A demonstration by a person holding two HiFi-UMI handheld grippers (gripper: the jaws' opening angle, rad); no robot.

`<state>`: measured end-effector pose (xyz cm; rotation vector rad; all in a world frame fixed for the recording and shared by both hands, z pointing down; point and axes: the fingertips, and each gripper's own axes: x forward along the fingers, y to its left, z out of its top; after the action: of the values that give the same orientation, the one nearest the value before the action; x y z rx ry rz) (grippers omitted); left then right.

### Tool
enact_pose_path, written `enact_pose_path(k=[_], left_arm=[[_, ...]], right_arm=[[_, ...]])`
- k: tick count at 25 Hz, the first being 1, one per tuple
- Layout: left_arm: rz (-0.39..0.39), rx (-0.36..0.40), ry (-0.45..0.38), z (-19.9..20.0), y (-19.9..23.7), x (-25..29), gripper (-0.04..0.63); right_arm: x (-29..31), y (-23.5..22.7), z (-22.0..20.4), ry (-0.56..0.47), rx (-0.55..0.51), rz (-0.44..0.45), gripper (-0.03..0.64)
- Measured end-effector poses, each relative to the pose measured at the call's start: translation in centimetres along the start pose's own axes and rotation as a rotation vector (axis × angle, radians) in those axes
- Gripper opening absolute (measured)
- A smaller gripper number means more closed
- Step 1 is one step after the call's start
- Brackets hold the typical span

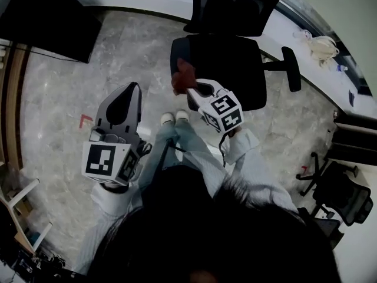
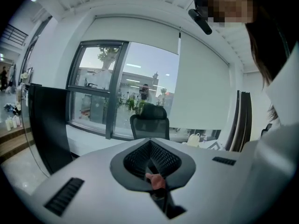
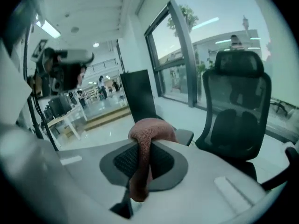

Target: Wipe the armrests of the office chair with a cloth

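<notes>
Slippage is looming: the right tool (image 1: 193,89) is pinching the red cloth (image 1: 183,74) by a thin fold at the left edge of the office chair (image 1: 232,63), top centre, so dragging risks pulling it free. The left tool (image 1: 126,99) is resting pressed together at lower left. The cloth is hiding the near armrest.

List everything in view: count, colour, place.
office chair: one, black, straight ahead
armrests: two, black, either side of its seat
cloth: one, red, over the chair's near edge
spare chair: one, black, lower right
bag: one, white, on the ledge
tape marks: two, red, on the grey floor
shoes: two, white, before the chair
left gripper: one, grey, fingers shut
right gripper: one, grey, fingers shut on the cloth
</notes>
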<state>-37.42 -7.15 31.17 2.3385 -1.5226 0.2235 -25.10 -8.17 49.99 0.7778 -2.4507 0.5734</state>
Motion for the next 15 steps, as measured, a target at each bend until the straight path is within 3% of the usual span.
enact_pose_path(k=[8,11,15], left_arm=[[-0.049,0.055,-0.15,6.8,-3.4,-0.4,0.003],[-0.067,0.084,-0.195,8.7,-4.8,-1.2,0.003],[-0.077,0.099,-0.22,9.2,-6.5,-1.7,0.003]], right_arm=[[-15.9,3.2,16.6,-0.506,-0.084,-0.076,0.025],[-20.0,4.7,19.3,-0.618,-0.101,-0.123,0.025],[-22.6,4.9,19.4,-0.698,-0.048,-0.175,0.025]])
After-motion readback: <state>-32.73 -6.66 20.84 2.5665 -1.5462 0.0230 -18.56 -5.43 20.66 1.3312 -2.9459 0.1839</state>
